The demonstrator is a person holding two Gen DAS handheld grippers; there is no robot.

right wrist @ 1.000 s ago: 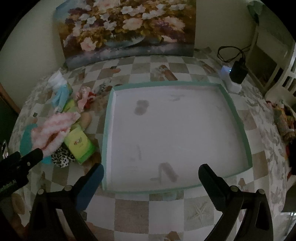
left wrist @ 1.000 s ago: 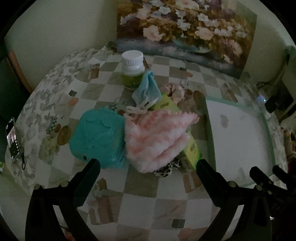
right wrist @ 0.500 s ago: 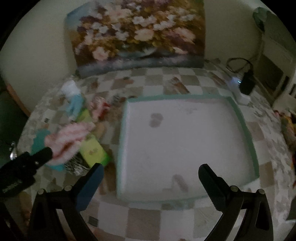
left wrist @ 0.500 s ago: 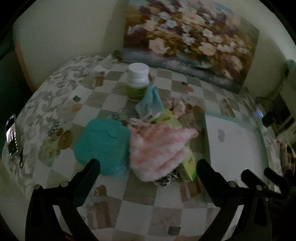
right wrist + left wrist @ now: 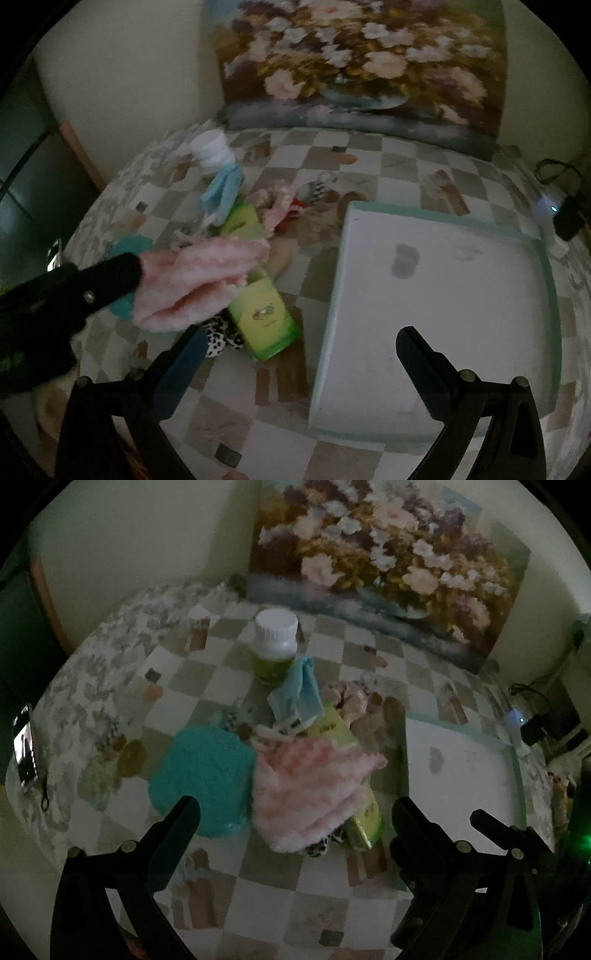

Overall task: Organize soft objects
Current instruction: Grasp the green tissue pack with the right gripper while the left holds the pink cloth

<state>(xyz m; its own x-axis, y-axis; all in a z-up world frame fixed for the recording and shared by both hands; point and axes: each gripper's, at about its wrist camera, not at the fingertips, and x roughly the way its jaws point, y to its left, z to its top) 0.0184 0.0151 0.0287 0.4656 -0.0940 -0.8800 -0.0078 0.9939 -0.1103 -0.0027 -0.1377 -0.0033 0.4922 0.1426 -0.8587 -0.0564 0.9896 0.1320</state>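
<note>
Hovering with both grippers spread wide and gripping nothing over the checkered tablecloth point(image 5: 258, 890).

Pointing the left gripper point(image 5: 295, 808) at the fluffy pink-and-white cloth point(image 5: 306, 790) draping over the yellow-green carton point(image 5: 264, 314), just beside the flat teal terry cloth point(image 5: 207, 771); lying behind, a light blue rag point(image 5: 299, 690) near the white-capped jar point(image 5: 275, 646). Hanging the right gripper point(image 5: 299, 336) over the near edge of the shallow white tray with green rim point(image 5: 443, 280).
</note>
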